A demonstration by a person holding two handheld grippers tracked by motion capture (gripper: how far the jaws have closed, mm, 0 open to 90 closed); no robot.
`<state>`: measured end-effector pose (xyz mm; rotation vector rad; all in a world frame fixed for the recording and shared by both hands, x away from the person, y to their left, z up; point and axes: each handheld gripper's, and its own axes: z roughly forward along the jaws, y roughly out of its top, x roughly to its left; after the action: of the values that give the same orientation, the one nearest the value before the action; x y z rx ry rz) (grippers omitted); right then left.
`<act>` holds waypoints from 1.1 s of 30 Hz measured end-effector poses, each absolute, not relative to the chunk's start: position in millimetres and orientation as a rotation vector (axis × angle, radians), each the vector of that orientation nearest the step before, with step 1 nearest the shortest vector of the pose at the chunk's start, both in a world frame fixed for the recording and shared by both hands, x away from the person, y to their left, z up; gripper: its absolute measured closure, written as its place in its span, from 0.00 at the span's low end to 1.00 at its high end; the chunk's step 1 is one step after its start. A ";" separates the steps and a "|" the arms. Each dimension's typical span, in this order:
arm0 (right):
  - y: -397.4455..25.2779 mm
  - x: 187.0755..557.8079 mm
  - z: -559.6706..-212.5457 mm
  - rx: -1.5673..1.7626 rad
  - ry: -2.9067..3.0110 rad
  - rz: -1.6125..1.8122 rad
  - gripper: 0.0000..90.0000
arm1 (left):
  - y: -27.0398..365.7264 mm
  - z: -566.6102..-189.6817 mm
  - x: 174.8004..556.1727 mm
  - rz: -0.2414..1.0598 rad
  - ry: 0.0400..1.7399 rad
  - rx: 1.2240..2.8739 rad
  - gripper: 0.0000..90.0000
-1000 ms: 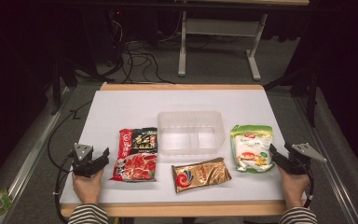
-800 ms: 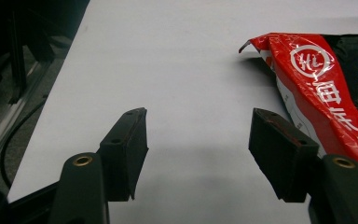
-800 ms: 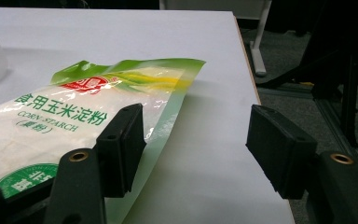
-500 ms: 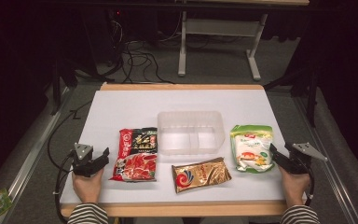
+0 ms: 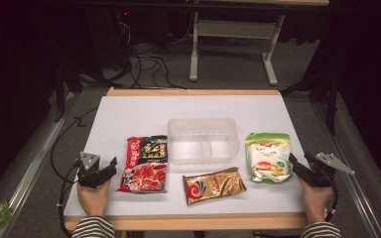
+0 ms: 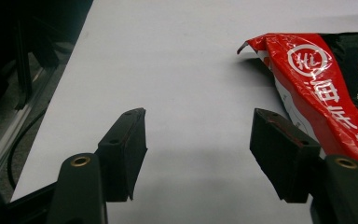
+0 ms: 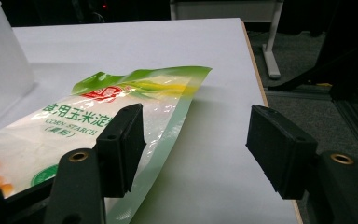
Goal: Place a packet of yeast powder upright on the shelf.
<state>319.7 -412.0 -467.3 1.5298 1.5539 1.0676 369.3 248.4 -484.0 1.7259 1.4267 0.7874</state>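
A clear plastic container (image 5: pixel 203 140) with two compartments stands mid-table. Left of it lies a red and black packet (image 5: pixel 145 163), whose red edge (image 6: pixel 326 88) reaches my left gripper's right jaw. A gold packet (image 5: pixel 213 185) lies in front of the container. At the right rests a green and white corn starch bag (image 5: pixel 268 156), also seen close up as the bag (image 7: pixel 88 126). My left gripper (image 5: pixel 106 167) sits open on the table just left of the red packet. My right gripper (image 5: pixel 298 164) is open beside the starch bag's right edge. Both hold nothing.
The white table top (image 5: pixel 144 116) has bare room behind and to the left of the packets. Its wooden edge (image 7: pixel 256 74) drops off close to the right gripper. Cables and a desk frame (image 5: pixel 228 44) lie on the floor beyond.
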 end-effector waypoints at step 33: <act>-404.6 327.9 -428.0 1.515 1.762 1.131 0.45 | 247.5 -484.2 369.1 0.795 1.419 1.733 0.41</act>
<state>327.9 -404.6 -428.0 1.5154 1.7616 1.1313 369.1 247.5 -484.2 1.7327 1.4195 0.7947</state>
